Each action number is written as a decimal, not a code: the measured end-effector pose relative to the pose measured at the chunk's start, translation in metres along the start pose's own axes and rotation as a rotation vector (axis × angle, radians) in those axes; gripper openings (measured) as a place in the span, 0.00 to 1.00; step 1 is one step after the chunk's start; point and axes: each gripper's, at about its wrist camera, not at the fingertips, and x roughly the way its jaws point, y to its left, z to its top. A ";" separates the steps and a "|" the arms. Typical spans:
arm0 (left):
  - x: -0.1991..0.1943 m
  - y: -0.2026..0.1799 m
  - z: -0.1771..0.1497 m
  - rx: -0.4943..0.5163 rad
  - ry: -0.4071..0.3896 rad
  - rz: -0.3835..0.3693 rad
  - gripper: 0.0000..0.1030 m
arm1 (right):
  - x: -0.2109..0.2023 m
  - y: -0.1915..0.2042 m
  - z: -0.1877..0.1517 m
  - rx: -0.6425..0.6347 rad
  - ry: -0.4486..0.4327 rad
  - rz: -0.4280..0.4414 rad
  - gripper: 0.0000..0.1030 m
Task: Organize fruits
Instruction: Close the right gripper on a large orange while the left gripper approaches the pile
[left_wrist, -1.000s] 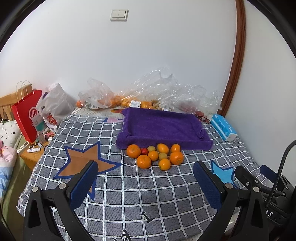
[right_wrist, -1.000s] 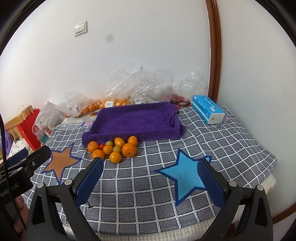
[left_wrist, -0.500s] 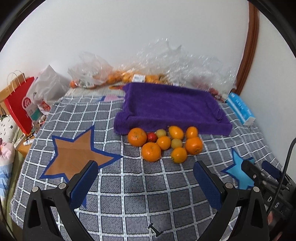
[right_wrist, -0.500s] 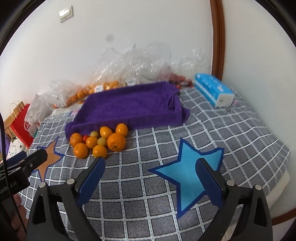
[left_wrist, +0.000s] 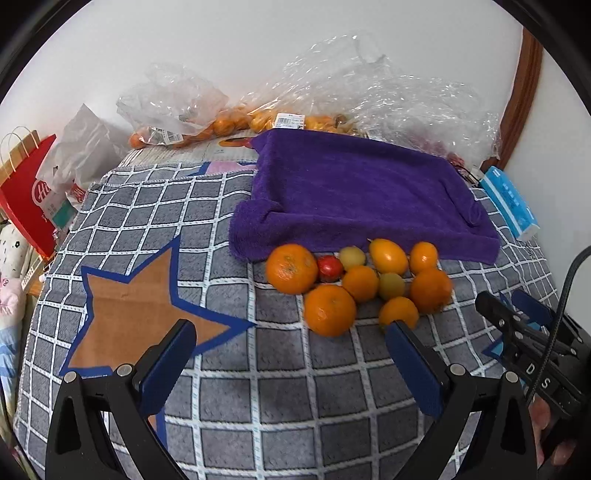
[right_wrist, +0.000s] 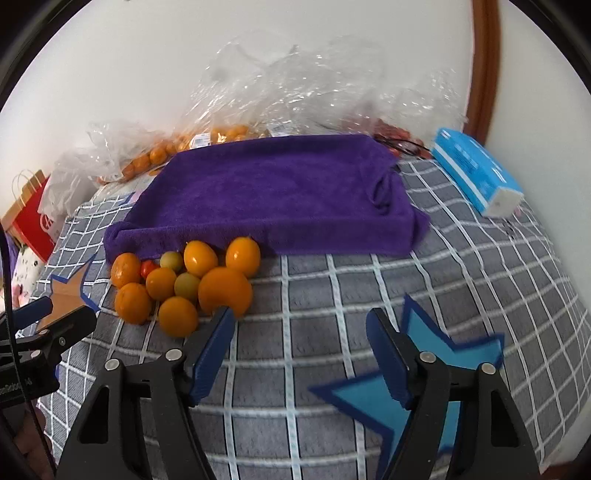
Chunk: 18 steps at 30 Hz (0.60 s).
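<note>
A cluster of several fruits (left_wrist: 354, 284) lies on the checked cloth just in front of a purple towel (left_wrist: 354, 199): oranges, small yellow-green fruits and one red tomato (left_wrist: 330, 267). The same cluster (right_wrist: 181, 280) and towel (right_wrist: 273, 195) show in the right wrist view. My left gripper (left_wrist: 288, 341) is open and empty, a short way in front of the fruits. My right gripper (right_wrist: 301, 326) is open and empty, its left finger close beside the largest orange (right_wrist: 225, 291).
Clear plastic bags with more oranges (left_wrist: 236, 122) lie along the wall behind the towel. A blue tissue box (right_wrist: 476, 171) sits at the right. A red paper bag (left_wrist: 29, 199) stands off the left edge. Star patches mark the cloth (left_wrist: 140, 302).
Both grippers have moved forward and down toward the fruit cluster, which now looks larger and closer. Both stay open. The fruits have not moved.
</note>
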 end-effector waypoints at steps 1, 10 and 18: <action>0.002 0.004 0.001 -0.008 0.003 -0.004 1.00 | 0.003 0.002 0.002 -0.006 0.001 0.003 0.67; 0.014 0.032 0.002 -0.002 -0.003 0.037 1.00 | 0.031 0.025 0.011 -0.048 0.029 0.088 0.60; 0.029 0.047 -0.007 -0.034 0.024 -0.026 0.99 | 0.060 0.032 0.012 0.010 0.096 0.175 0.54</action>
